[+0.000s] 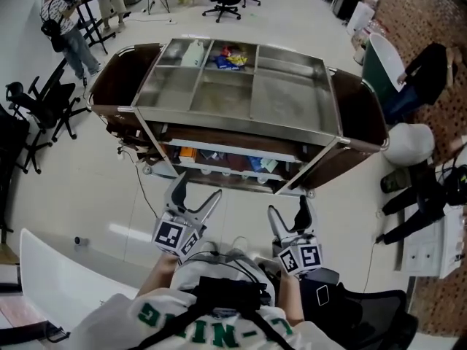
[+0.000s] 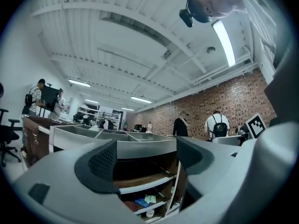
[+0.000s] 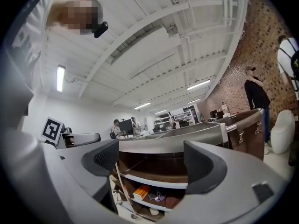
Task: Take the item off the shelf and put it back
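Note:
A steel-topped cart [image 1: 292, 97] with brown end panels stands in front of me. Its lower shelves [image 1: 219, 159] hold small items, among them an orange box [image 1: 187, 152] and a blue packet [image 1: 253, 163]. My left gripper [image 1: 195, 194] hovers open just short of the cart's front edge, with nothing between its fingers. To its right my right gripper [image 1: 287, 208] is also open and empty. In the right gripper view the gripper [image 3: 150, 164] faces the orange box [image 3: 141, 191] on the shelf. In the left gripper view the gripper [image 2: 145, 160] faces a blue packet [image 2: 141, 202].
The top tray's far compartments hold a white bottle [image 1: 195, 53] and coloured packets [image 1: 230, 58]. Black office chairs [image 1: 33, 104] and a person [image 1: 62, 20] are at the left. A white rounded seat [image 1: 408, 143] stands right of the cart. A white board [image 1: 66, 275] lies by my left side.

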